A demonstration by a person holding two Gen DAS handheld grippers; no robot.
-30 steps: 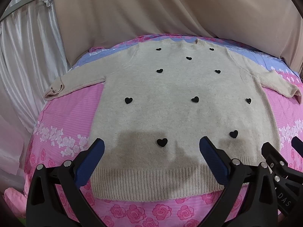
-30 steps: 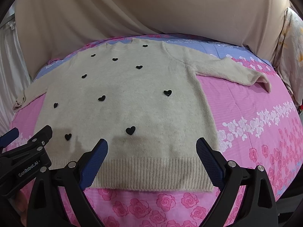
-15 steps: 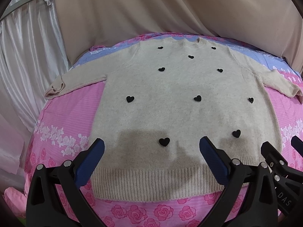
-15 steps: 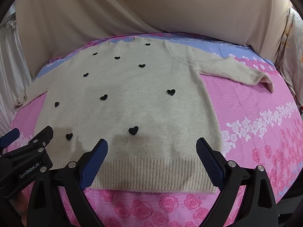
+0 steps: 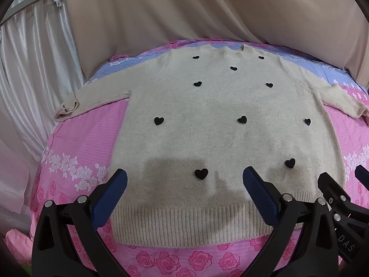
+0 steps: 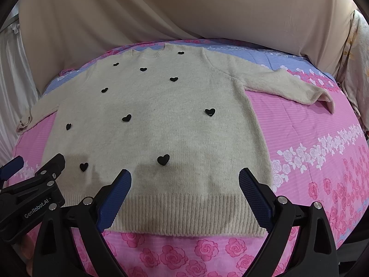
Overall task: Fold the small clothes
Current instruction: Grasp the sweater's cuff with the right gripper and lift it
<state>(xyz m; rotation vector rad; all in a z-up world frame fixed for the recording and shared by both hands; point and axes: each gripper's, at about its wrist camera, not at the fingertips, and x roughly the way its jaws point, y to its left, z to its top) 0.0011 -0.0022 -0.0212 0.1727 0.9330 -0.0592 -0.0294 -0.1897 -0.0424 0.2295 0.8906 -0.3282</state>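
Note:
A small beige knit sweater (image 5: 219,124) with black hearts lies flat, front up, on a pink flowered bedsheet; it also shows in the right wrist view (image 6: 161,120). Both sleeves are spread sideways, left sleeve (image 5: 92,97) and right sleeve (image 6: 288,85). The ribbed hem (image 5: 189,224) is nearest me. My left gripper (image 5: 184,184) is open and empty, hovering above the hem's left half. My right gripper (image 6: 184,182) is open and empty above the hem's right half. Each gripper shows at the edge of the other's view.
The pink bedsheet (image 6: 311,152) with a blue striped band (image 5: 322,73) at the far side covers the surface. Beige draped cloth (image 5: 184,11) hangs behind. White curtains (image 5: 30,69) hang at the left. The bed's edge curves away on both sides.
Both grippers have drifted slightly back and down; the sweater sits a little farther up in each view. The sweater itself has not moved.

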